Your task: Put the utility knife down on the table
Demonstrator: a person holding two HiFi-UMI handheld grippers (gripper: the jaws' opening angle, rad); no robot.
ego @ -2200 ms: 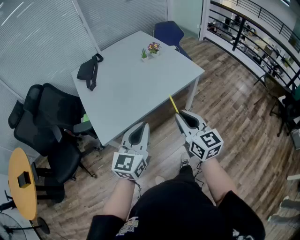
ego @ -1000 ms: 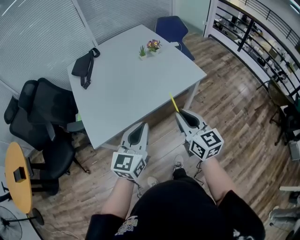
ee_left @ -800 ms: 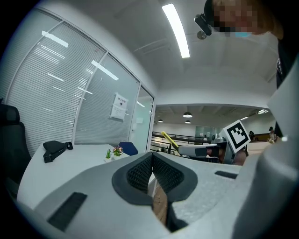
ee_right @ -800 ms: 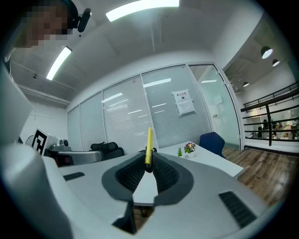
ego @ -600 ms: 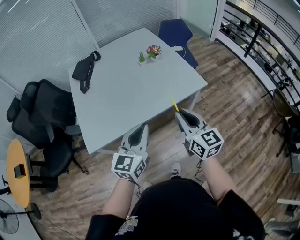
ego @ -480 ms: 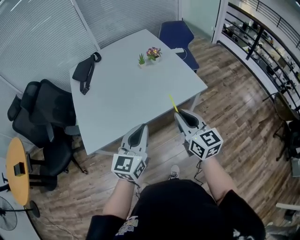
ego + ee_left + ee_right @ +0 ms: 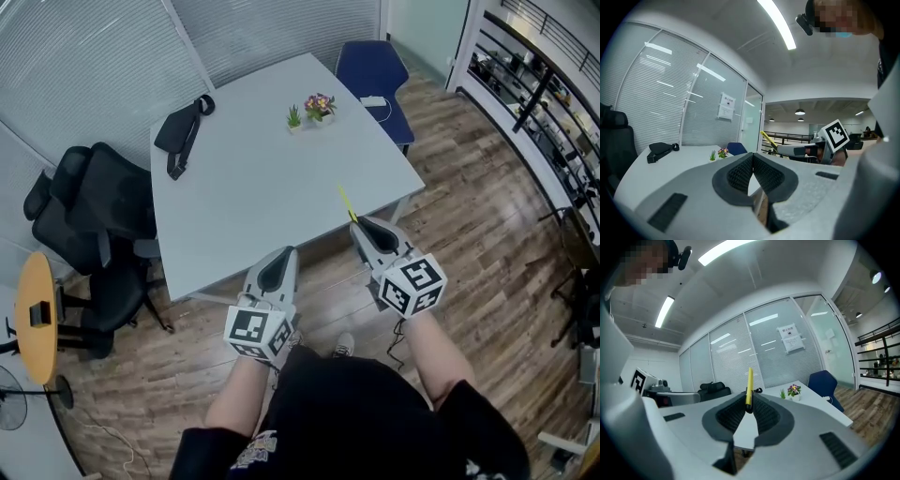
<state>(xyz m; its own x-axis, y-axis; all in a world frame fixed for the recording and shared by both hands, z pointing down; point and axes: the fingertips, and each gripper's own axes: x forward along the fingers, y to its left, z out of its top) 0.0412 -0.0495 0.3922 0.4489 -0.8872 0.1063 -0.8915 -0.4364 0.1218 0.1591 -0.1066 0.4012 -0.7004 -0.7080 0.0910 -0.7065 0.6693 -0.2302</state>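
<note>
While the right gripper [image 7: 362, 228] pinches the slim yellow utility knife [image 7: 346, 202] by its lower end, above the near edge of the pale grey rectangular table [image 7: 244, 197], the left gripper [image 7: 279, 255] hangs with jaws pressed together on nothing. The knife should be carried well over the tabletop, lowered flat, and only then released.

Light was bright and even, from ceiling strips [image 7: 777, 23]; table [image 7: 262, 178] threw soft shadow on wood floor [image 7: 469, 234], which showed faint sheen; both gripper views were fisheye-bent with black corners; left gripper [image 7: 752, 159] and right gripper [image 7: 749, 405] bodies lay blurred near lens, utility knife [image 7: 749, 383] sharper.
</note>
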